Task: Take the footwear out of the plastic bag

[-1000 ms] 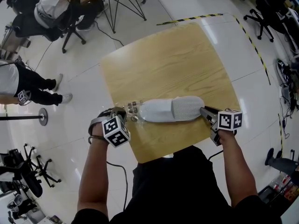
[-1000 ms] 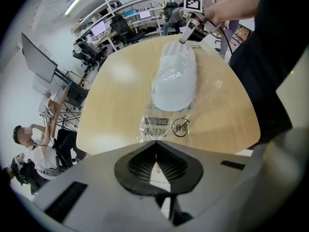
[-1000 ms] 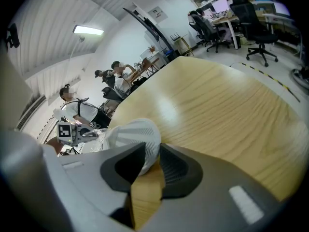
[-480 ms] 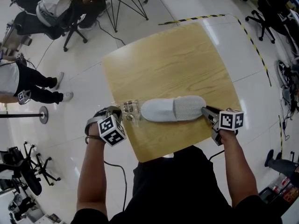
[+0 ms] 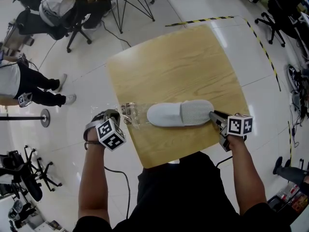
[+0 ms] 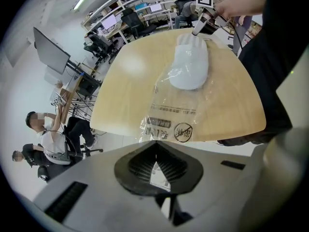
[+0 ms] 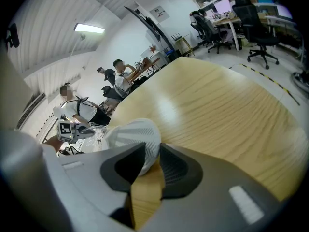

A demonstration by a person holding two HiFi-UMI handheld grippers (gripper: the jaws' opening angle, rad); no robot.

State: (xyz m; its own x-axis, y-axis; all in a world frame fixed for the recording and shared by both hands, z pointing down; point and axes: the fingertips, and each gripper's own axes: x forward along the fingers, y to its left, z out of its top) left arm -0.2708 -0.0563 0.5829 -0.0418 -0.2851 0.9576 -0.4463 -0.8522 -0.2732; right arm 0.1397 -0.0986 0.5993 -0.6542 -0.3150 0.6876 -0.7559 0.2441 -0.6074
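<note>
A white slipper (image 5: 179,114) lies across the near part of the wooden table (image 5: 169,62). My right gripper (image 5: 213,115) is shut on its right end; in the right gripper view the slipper (image 7: 136,135) sits between the pads of that gripper (image 7: 152,166). A clear plastic bag (image 5: 131,112) with print on it lies flat off the slipper's left end. My left gripper (image 5: 122,118) is shut on the bag's left edge, at the table's left side. The left gripper view shows the bag (image 6: 171,115) running from that gripper (image 6: 155,164) towards the slipper (image 6: 189,64).
The table's near edge (image 5: 178,156) is close to the person's body. Around the table is a white floor with yellow-black tape (image 5: 203,19), office chairs (image 5: 277,18), a round stand base (image 5: 44,121) and seated people (image 5: 53,8) at the upper left.
My left gripper has moved left with the bag's edge in it, and the bag has slid further off the slipper. The slipper and the right gripper have stayed in place.
</note>
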